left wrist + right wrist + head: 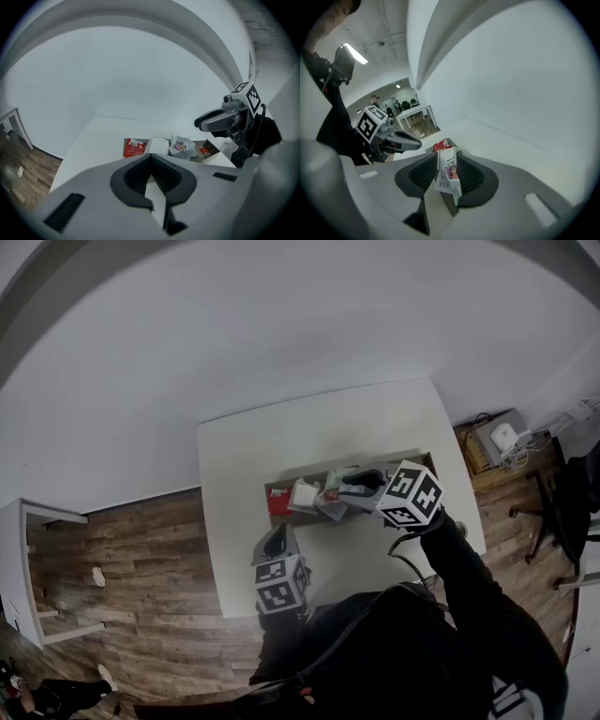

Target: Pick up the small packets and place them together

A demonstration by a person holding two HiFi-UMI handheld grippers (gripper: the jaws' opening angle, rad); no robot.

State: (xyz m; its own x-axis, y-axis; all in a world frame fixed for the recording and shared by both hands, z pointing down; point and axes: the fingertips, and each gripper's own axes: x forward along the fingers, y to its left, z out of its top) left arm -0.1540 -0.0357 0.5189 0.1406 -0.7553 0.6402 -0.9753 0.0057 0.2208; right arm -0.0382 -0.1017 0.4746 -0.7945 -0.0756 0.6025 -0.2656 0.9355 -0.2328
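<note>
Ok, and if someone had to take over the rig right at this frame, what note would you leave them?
Left gripper: shut, nothing between its jaws, on the near side of the shallow cardboard box.
Right gripper: shut on a white packet with pink print, above the box.
In the box, side by side: red packet, white packet, crumpled packet.
Done: one packet is lifted.
Left: set it down with the others.
</note>
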